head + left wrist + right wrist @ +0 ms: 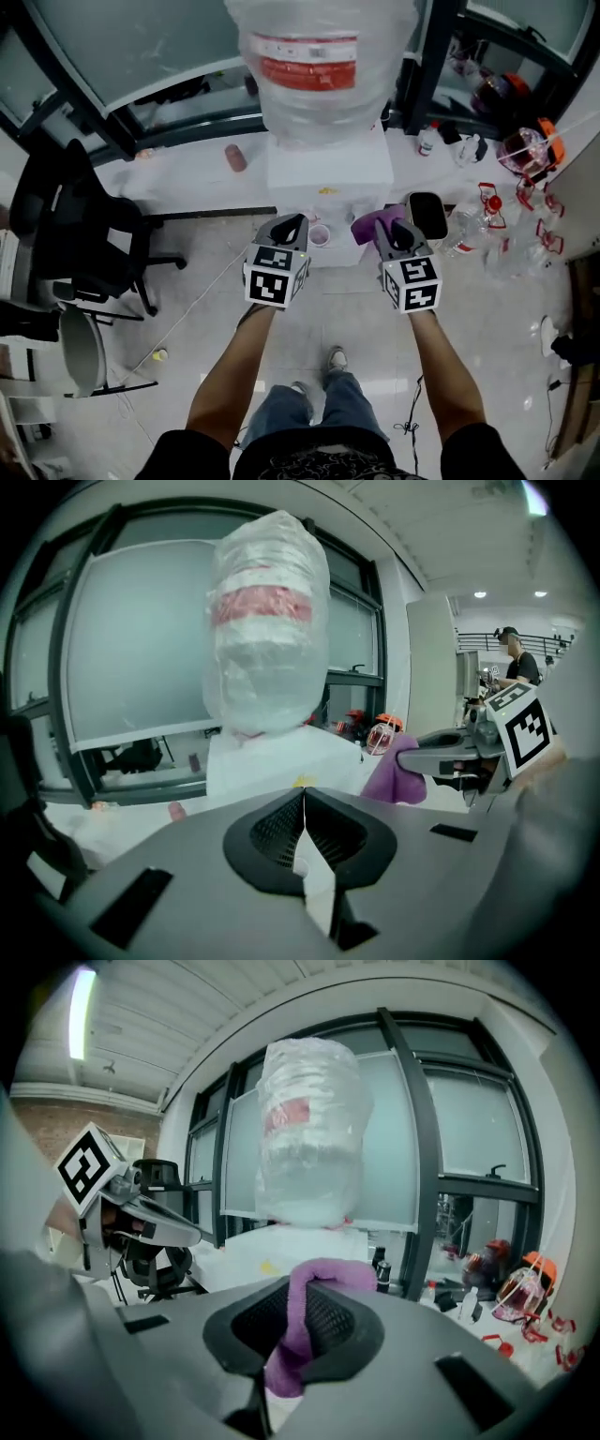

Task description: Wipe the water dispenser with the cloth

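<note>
Gripping crumpled purple cloth (pixel 298 1321), right tongs (pixel 292 1335) face white dispenser (pixel 329 164).

One water dispenser (pixel 328 169), one purple cloth (pixel 368 225), one black chair (pixel 75 225), one left gripper (pixel 292 225), one right gripper (pixel 396 231).

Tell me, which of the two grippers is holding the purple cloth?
The right gripper: its jaws are shut on the purple cloth, which sticks out in front. The left gripper has its jaws together with nothing between them.
</note>
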Demonstrator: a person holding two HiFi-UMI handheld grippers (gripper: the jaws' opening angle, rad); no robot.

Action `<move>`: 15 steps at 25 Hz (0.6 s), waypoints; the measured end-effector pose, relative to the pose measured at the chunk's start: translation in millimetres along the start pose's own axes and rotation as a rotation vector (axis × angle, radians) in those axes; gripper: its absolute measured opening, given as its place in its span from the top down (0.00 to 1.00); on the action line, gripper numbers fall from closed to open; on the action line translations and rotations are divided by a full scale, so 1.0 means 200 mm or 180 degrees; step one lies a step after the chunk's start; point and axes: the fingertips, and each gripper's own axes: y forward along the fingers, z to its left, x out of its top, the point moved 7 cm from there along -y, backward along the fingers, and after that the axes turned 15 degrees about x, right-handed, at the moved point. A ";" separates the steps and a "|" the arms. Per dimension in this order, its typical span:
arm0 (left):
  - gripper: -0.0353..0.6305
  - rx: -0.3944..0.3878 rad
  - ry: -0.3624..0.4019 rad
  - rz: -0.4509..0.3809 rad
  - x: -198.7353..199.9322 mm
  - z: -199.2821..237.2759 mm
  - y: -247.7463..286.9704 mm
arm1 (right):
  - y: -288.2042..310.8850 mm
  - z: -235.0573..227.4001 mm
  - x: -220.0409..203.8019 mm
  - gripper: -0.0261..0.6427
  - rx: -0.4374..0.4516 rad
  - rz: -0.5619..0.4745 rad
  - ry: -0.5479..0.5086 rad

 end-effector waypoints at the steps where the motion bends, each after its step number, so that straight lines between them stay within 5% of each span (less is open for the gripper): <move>1: 0.91 0.0050 -0.0012 -0.0014 0.07 0.02 -0.05 | -0.03 0.00 0.09 0.91 0.0025 -0.0037 -0.0046; 7: 0.91 0.0333 -0.0102 -0.0163 0.36 0.18 -0.31 | -0.17 0.04 0.52 0.91 0.0138 -0.0215 -0.0275; 15: 0.91 0.0406 -0.0212 -0.0430 0.50 0.33 -0.48 | -0.30 0.18 0.71 0.91 0.0179 -0.0393 -0.0134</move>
